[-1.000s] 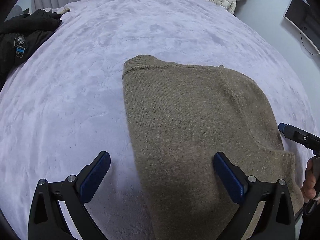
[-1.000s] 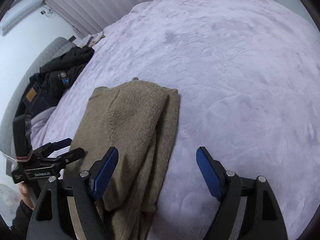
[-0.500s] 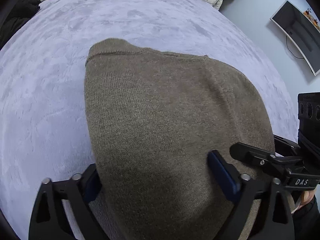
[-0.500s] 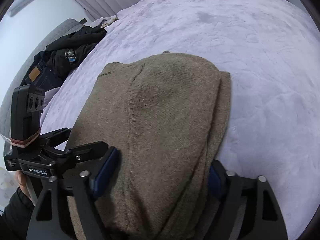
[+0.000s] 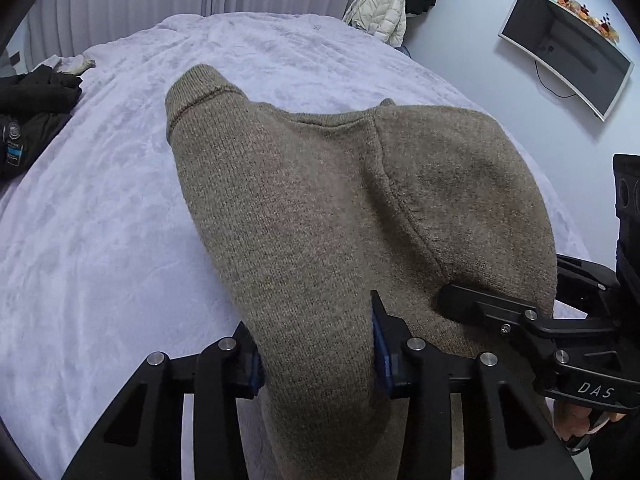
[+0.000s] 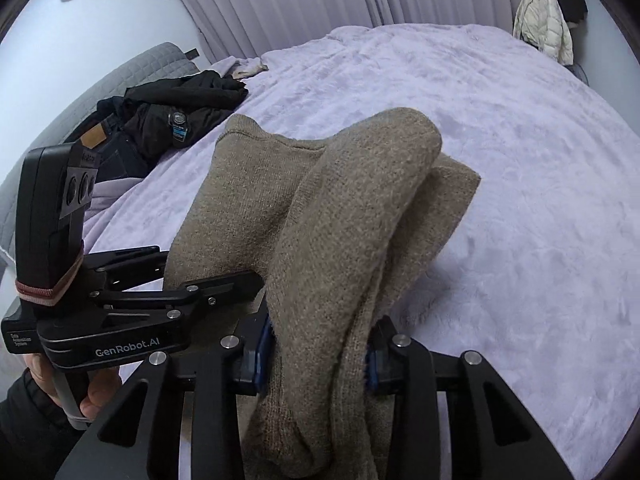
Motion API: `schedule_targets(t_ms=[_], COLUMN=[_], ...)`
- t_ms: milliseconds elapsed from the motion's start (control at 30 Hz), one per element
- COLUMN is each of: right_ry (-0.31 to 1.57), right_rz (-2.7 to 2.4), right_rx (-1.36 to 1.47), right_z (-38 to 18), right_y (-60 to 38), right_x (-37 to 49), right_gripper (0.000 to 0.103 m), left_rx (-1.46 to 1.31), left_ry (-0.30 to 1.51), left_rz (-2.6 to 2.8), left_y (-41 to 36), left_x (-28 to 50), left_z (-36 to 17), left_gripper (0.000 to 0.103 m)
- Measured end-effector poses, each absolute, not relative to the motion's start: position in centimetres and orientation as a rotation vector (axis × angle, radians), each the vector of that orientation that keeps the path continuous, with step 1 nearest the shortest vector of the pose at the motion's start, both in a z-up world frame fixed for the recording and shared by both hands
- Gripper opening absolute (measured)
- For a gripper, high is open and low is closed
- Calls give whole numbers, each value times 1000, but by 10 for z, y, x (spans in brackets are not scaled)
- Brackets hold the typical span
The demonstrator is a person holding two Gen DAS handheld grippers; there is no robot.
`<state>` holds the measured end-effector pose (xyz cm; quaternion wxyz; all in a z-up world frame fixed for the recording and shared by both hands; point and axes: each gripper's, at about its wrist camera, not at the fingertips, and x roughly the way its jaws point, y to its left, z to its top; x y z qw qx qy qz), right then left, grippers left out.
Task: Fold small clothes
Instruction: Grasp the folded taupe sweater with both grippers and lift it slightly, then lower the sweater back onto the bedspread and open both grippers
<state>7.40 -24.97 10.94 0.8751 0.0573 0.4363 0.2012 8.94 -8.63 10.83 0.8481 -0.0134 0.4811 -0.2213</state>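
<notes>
A: Where is the brown sweater (image 5: 328, 208) now?

B: It hangs from your two tongs, above the lilac blanket (image 5: 100, 240). Your left gripper (image 5: 316, 354) is closing on its near edge, with the knit between the pads.

A: And the right one?

B: Your right gripper (image 6: 318, 354) also is closing, on bunched folds.
</notes>
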Motion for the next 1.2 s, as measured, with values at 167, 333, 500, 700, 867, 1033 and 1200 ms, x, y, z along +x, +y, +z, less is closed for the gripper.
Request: schedule_targets(t_ms=[167,333,500,700,867,1033,1200], right_ry=[887,847,822,895,1028,1115,1185], right_rz=[442,484,533,569,547,498,507], right_rx=[84,66,51,54,84,173,300], right_z=[139,158,168,144,94,50,34], right_y=[-234,-223,-211,-201,-201,-219,-247], right_x=[41,1,-37,-55,-41,-15,-6], right_gripper=[39,38,38,38,38,49,65], left_rx=[-42,-36,-26,-50,-122,-171,-333], left_ry=[1029,979,960,1047,1135,1166,1187], left_rz=[-459,-457,-461,-434,-424,-388,-389], left_y=[-71,-57,-42,-35,-29,-17,13], left_x=[55,12,-30,-41,-27,-9,-19], left_z=[132,155,162,127,81,47,37], left_gripper=[43,43,43,43,43,71,83])
